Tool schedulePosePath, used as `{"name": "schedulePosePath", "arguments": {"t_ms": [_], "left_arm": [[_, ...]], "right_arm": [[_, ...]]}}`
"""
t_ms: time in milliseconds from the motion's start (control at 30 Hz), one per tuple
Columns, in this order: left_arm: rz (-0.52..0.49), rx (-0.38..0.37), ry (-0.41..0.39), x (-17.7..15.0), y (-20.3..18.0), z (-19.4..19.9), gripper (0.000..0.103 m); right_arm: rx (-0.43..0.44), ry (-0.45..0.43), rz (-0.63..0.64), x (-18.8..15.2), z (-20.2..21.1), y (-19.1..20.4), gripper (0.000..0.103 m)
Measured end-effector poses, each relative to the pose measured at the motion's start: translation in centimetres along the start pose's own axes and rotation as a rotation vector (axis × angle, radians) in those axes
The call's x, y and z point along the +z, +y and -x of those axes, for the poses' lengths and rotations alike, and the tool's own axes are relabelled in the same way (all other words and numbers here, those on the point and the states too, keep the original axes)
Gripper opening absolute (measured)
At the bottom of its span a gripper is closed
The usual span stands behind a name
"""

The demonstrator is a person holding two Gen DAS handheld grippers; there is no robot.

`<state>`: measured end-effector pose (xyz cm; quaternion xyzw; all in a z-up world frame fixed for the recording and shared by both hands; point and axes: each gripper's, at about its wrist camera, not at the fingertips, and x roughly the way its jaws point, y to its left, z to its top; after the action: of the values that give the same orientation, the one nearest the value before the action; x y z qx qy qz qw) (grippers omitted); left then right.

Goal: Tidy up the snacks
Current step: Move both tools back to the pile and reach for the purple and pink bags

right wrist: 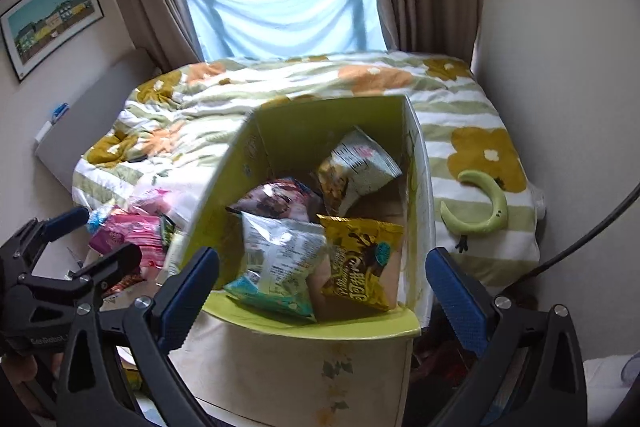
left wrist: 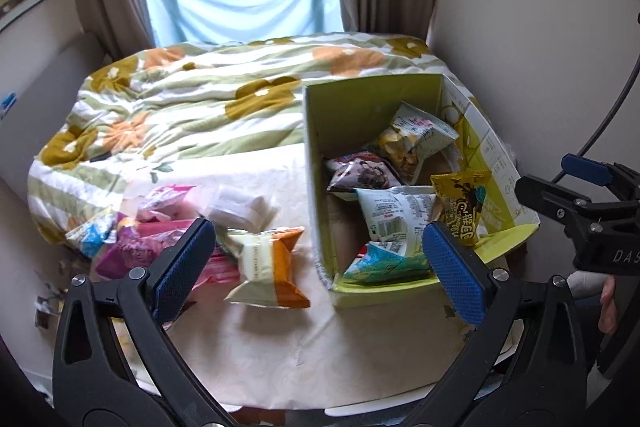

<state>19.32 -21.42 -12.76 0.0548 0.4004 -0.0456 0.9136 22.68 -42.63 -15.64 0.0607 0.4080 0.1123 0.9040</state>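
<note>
A green cardboard box [left wrist: 360, 99] stands on the pale cloth and holds several snack packets, among them a yellow chocolate packet [left wrist: 464, 203] and a white one [left wrist: 394, 213]. The box [right wrist: 320, 131] also fills the right wrist view, with the yellow packet [right wrist: 360, 259] inside. An orange-and-cream packet [left wrist: 268, 267] lies left of the box. A pile of pink and blue packets [left wrist: 148, 231] lies further left. My left gripper [left wrist: 316, 267] is open and empty above the orange packet. My right gripper [right wrist: 322, 291] is open and empty over the box's near edge.
A flowered quilt [left wrist: 192, 95] covers the bed behind. The wall [left wrist: 540, 27] is close on the right. A green crescent object [right wrist: 480, 207] lies on the quilt right of the box. My right gripper shows at the right edge of the left wrist view [left wrist: 576, 211].
</note>
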Motion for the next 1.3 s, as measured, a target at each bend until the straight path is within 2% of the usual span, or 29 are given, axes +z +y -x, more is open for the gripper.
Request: {"name": "schedulePosePath", "arguments": {"t_ms": [100, 367, 533, 700, 800, 1000, 1300], "left_arm": [[0.028, 0.036, -0.016, -0.7, 1.4, 1.8, 0.102], [0.163, 0.090, -0.020, -3.9, 7.9, 5.1, 0.102], [0.235, 0.108, -0.030, -5.1, 13.7, 6.2, 0.102], [0.242, 0.109, -0.010, -5.7, 19.2, 5.5, 0.102], [0.242, 0.067, 0.016, -5.7, 22.2, 4.5, 0.102], [0.238, -0.054, 0.103, -5.6, 27.5, -0.5, 0.102], [0.196, -0.215, 0.241, -5.5, 31.2, -9.4, 0.102]], "right_arm": [[0.000, -0.042, 0.026, 0.4, 1.2, 1.3, 0.103], [0.112, -0.077, 0.098, 1.0, 2.0, 6.4, 0.103], [0.171, -0.070, 0.110, 0.8, 1.1, 10.3, 0.103], [0.204, -0.050, 0.105, 0.8, -0.9, 14.6, 0.103], [0.234, -0.017, 0.079, 1.0, -2.8, 16.8, 0.103], [0.216, 0.056, 0.059, 0.5, -7.5, 21.0, 0.103], [0.144, 0.164, 0.083, -1.7, -14.6, 26.1, 0.103]]}}
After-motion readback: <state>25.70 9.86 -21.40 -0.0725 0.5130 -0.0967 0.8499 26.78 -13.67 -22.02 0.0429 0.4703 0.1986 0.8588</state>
